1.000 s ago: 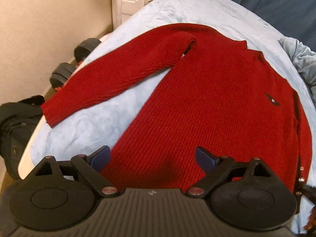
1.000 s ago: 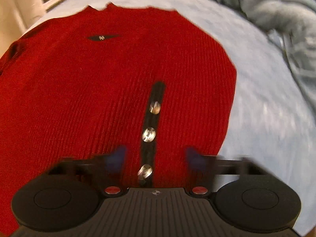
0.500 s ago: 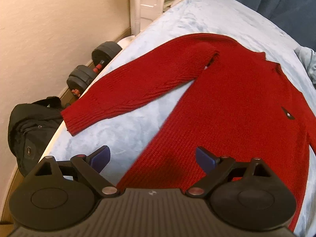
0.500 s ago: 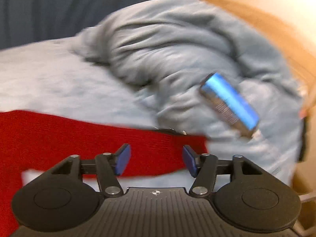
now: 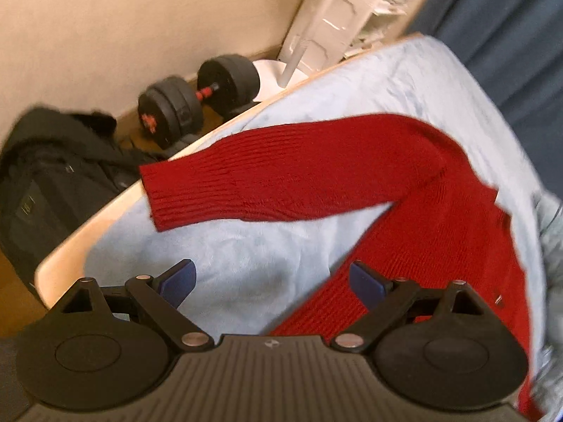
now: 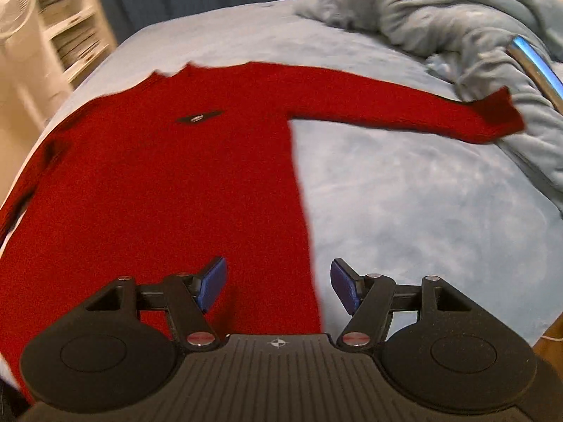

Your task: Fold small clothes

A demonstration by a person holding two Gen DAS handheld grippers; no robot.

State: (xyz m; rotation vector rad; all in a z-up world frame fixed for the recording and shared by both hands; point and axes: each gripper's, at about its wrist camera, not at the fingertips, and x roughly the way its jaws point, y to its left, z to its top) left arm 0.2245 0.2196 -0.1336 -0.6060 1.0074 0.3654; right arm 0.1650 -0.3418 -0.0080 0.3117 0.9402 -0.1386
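The red knitted sweater (image 6: 147,190) runs off the right-wrist view's edge at nine o'clock, its hem hidden behind the gripper housing; the shiny blue cylinder (image 6: 538,66) at two o'clock is cut off

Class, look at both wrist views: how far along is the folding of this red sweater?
Done: the red sweater lies flat on the blue blanket, both sleeves spread out. In hand: nothing; the left gripper and right gripper hover open and empty. Left: every fold, sleeves first, then the body.
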